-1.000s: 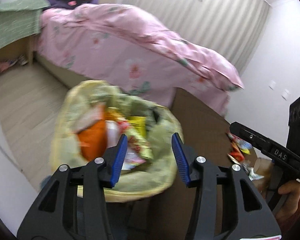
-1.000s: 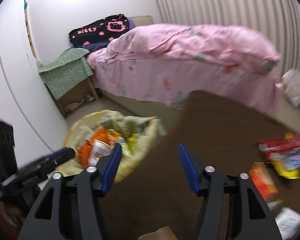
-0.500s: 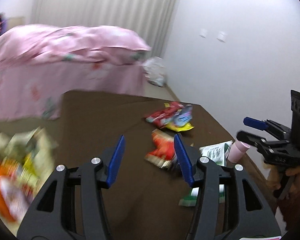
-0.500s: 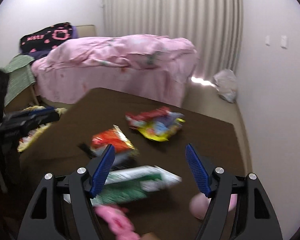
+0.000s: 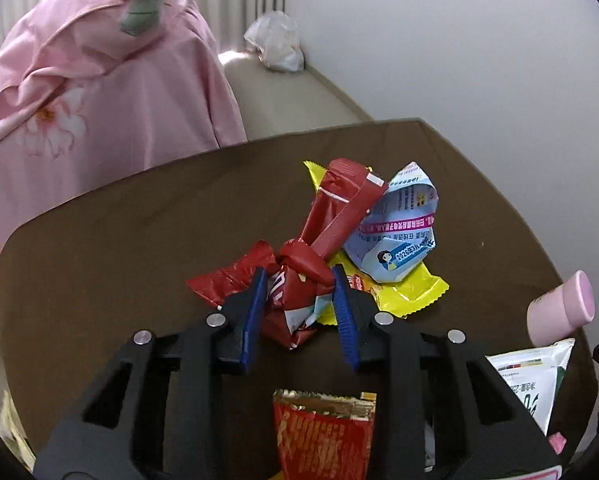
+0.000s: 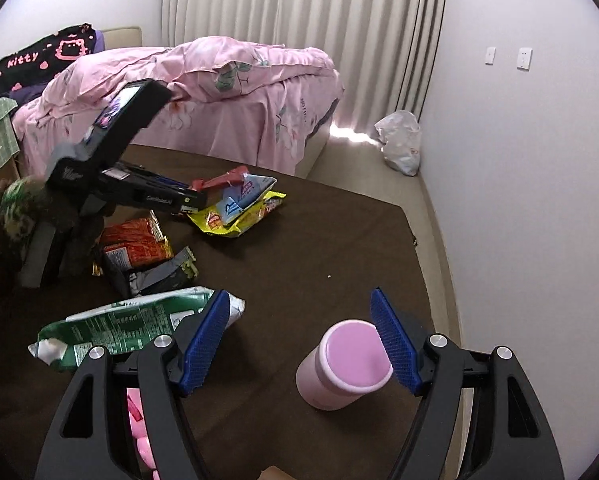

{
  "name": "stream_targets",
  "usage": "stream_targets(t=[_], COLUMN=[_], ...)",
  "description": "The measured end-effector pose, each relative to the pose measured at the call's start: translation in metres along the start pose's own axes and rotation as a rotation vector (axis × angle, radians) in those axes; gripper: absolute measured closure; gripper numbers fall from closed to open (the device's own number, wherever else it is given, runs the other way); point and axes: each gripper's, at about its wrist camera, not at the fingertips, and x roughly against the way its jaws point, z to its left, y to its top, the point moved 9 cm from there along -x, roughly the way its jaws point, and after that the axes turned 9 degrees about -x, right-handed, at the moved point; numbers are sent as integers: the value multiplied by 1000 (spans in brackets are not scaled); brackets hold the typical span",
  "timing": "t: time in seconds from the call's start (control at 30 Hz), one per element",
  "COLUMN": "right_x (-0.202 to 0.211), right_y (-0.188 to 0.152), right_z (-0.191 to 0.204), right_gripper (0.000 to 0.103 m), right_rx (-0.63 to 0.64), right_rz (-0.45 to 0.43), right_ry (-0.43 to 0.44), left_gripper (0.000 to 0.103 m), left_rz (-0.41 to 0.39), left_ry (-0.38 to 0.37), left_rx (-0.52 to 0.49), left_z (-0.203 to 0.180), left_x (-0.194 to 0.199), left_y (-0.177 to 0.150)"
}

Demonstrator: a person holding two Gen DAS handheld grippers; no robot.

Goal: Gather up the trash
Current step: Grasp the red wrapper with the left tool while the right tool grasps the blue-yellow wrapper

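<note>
On the dark brown table (image 5: 119, 240) lies a pile: a crumpled red wrapper (image 5: 299, 276), a light blue paper wrapper (image 5: 399, 232) and a yellow packet (image 5: 403, 292). My left gripper (image 5: 299, 308) is closing on the near end of the red wrapper, and both blue pads touch it. The right wrist view shows the left gripper (image 6: 195, 200) at that pile. My right gripper (image 6: 299, 316) stands open over the table. A pink cup (image 6: 347, 368) stands upright between its fingers, close to the right one. A green-and-white bag (image 6: 131, 324) lies by its left finger.
An orange-red snack bag (image 6: 135, 240) and a grey packet (image 6: 155, 276) lie between the two grippers. A bed with a pink cover (image 6: 227, 92) is past the table's far edge. A white plastic bag (image 6: 399, 144) sits on the floor by the wall.
My left gripper swung from over the yellow trash bag across to the wrapper pile and closed around the red wrapper. My right gripper moved over to the pink cup and opened wider.
</note>
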Motion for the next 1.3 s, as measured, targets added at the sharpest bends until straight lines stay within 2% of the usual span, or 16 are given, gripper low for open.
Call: stream_targets(t=[0.1, 0.2, 0.33, 0.43, 0.6, 0.73, 0.93, 1.03, 1.07, 1.1, 1.27, 1.3], right_x=[-3, -14, -27, -44, -91, -125, -143, -151, -154, -157, -160, -159], right_y=[6, 18, 38, 55, 82, 90, 94, 91, 89, 87, 79, 78], right_z=[8, 19, 33, 46, 60, 67, 54, 54, 55, 55, 60, 61], right_gripper=[34, 34, 34, 34, 34, 34, 34, 35, 39, 51, 80, 83], right_rx=[-23, -26, -41, -31, 39, 83, 15, 9, 11, 16, 11, 10], right_rz=[-4, -10, -19, -19, 15, 70, 109, 153, 169, 180, 212, 214], right_ry=[45, 58, 91, 113, 34, -17, -18, 31, 33, 27, 58, 73], left_gripper=[74, 74, 74, 74, 73, 73, 73, 73, 73, 73, 73, 73], left_rz=[-54, -100, -134, -138, -139, -159, -221, -211, -210, -211, -214, -214], left_ry=[5, 41, 84, 109, 128, 130, 109, 106, 107, 110, 111, 112], left_rx=[56, 168, 332, 399, 438, 434, 463, 460, 455, 451, 448, 447], left_z=[6, 18, 31, 31, 24, 17, 21, 18, 17, 16, 15, 16], left_x=[25, 60, 108, 131, 146, 151, 157, 154, 154, 154, 155, 155], left_y=[-12, -36, -80, -113, -145, -156, -159, -160, -160, -160, -159, -159])
